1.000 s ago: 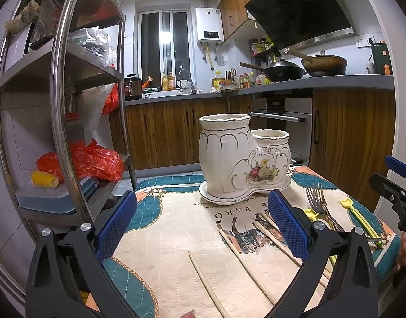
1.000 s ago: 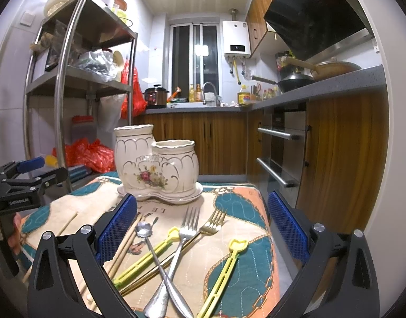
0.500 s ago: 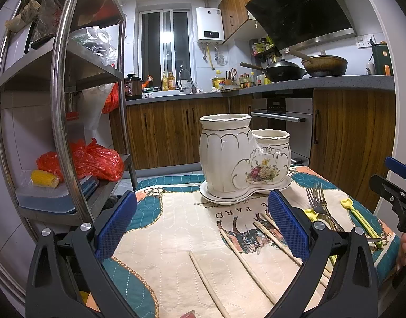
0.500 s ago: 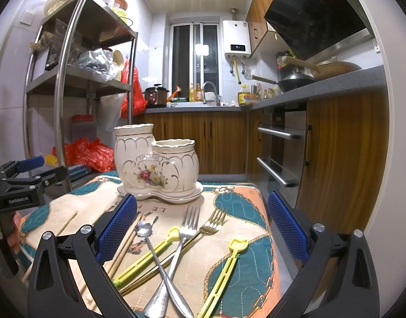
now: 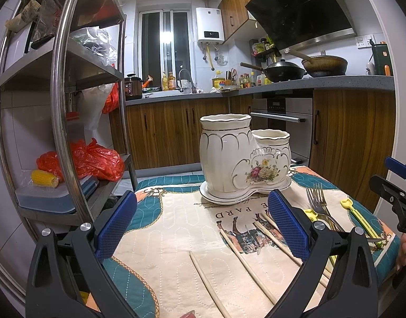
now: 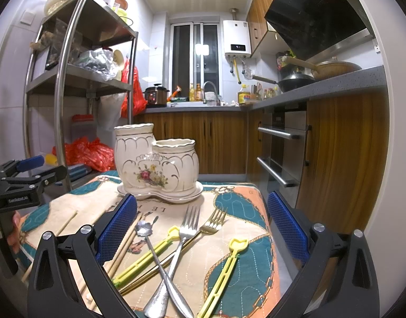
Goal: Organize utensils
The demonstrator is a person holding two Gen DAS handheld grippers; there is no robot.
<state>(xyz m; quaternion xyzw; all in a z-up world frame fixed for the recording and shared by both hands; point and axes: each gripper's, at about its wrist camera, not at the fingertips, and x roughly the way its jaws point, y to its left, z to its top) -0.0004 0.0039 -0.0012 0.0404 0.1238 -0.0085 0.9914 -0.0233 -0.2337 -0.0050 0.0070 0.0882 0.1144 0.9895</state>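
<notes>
Left gripper (image 5: 201, 222) gapes wide, empty, above loose chopsticks (image 5: 245, 259) on the tabletop (image 5: 176, 228). Ceramic holder (image 6: 156, 165) stands behind, unfilled. Right gripper (image 6: 201, 222) likewise wide, empty, over crossed forks (image 6: 188, 221) and spoon (image 6: 146, 234). Risk: lifting one piece drags its overlapping neighbours.

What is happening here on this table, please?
A person holds two grippers, both open and empty, above a table. The left gripper faces loose chopsticks. The right gripper faces forks, a spoon and yellow utensils. The ceramic utensil holder shows nothing inside yet; sorting has not begun.
</notes>
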